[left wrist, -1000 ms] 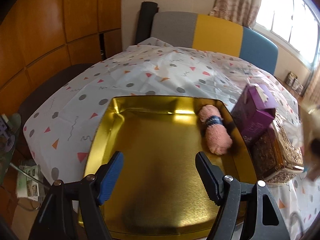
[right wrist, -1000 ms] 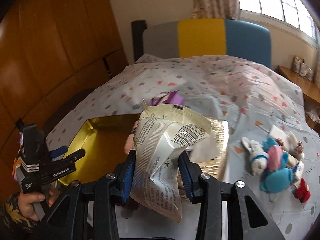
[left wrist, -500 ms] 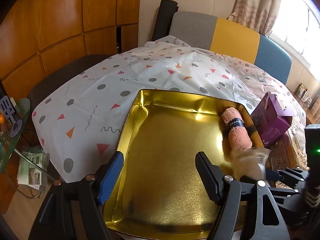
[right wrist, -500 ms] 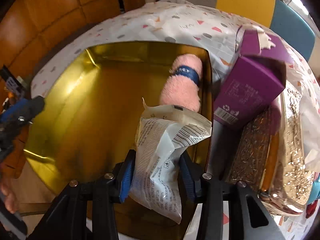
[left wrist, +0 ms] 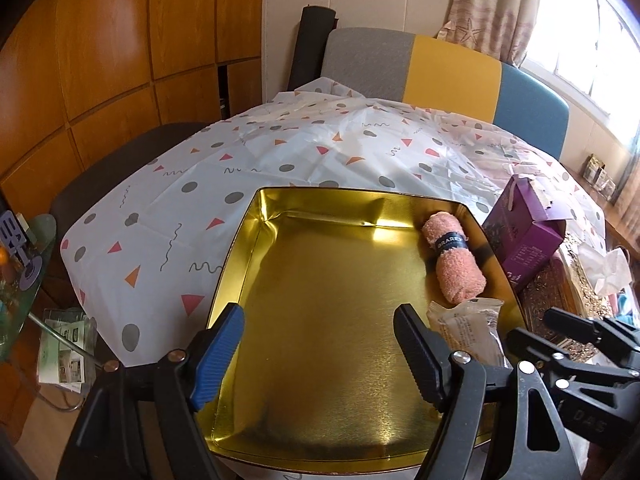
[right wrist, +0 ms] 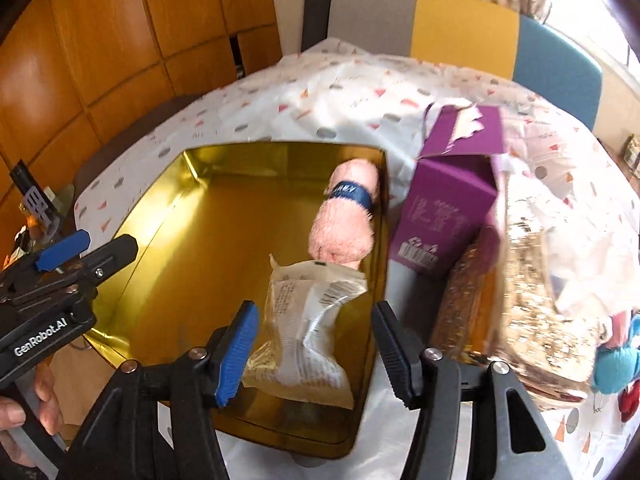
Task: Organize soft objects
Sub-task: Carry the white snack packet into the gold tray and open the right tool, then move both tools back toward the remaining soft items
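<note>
A gold tin tray [left wrist: 320, 432] [right wrist: 192, 216] lies on the patterned tablecloth. A rolled pink towel [left wrist: 456, 264] [right wrist: 344, 228] with a dark band lies along its right wall. A white plastic packet [right wrist: 304, 328] [left wrist: 472, 332] lies in the tray just in front of the towel. My right gripper [right wrist: 314, 352] is open above the packet, its jaws apart on either side and not touching it. My left gripper [left wrist: 320, 348] is open and empty over the tray's near part.
A purple carton [left wrist: 524, 240] [right wrist: 448, 208] and a glittery gold box [right wrist: 512, 300] [left wrist: 576, 292] stand right of the tray. Small plush toys [right wrist: 616, 364] lie at far right. A grey, yellow and blue chair back [left wrist: 440, 68] is behind the table.
My right gripper has opened and let go of the packet, which now lies in the tray by the towel. The left gripper's view has drawn back slightly.
</note>
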{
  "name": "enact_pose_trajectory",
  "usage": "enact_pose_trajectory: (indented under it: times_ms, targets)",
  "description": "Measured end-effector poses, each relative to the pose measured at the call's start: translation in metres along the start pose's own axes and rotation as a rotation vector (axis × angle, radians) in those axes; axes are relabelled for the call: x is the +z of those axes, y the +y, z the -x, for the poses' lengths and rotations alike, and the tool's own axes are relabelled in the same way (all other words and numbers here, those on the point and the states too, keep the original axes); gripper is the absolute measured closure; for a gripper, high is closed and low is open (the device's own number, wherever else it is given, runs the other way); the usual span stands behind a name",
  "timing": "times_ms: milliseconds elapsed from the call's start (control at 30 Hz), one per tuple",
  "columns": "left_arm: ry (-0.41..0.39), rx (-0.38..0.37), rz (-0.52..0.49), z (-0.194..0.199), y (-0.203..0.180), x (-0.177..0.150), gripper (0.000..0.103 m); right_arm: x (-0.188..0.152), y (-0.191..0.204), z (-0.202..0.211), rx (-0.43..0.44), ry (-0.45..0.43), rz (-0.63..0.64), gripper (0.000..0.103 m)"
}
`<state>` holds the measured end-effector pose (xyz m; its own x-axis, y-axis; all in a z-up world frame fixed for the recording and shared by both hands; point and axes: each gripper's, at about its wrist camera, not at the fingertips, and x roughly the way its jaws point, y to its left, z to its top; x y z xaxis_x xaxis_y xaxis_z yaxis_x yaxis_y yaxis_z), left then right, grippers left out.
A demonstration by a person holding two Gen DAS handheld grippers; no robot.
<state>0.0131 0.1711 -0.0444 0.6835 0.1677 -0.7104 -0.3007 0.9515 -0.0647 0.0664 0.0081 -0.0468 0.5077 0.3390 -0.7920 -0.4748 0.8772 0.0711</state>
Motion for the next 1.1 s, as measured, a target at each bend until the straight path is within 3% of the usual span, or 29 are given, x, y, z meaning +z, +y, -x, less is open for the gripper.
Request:
enact_pose_trajectory:
  times_ms: [467,800,1100]
  targets:
    - [-0.036,-0.026,-0.084,0.018,-0.026,0.000,0.025,-0.011,-0.042,0.071,-0.102,-0.169,-0.045,0.044]
    - [-0.057,-0.046,-0.142,0.028,-0.049,-0.001,0.025,-0.026,-0.113,0.119,-0.240,-0.241,-0.159,0.044]
    - [-0.058,-0.064,-0.184,0.033,-0.066,-0.004,0.025,-0.053,-0.186,0.144,-0.371,-0.245,-0.283,0.044]
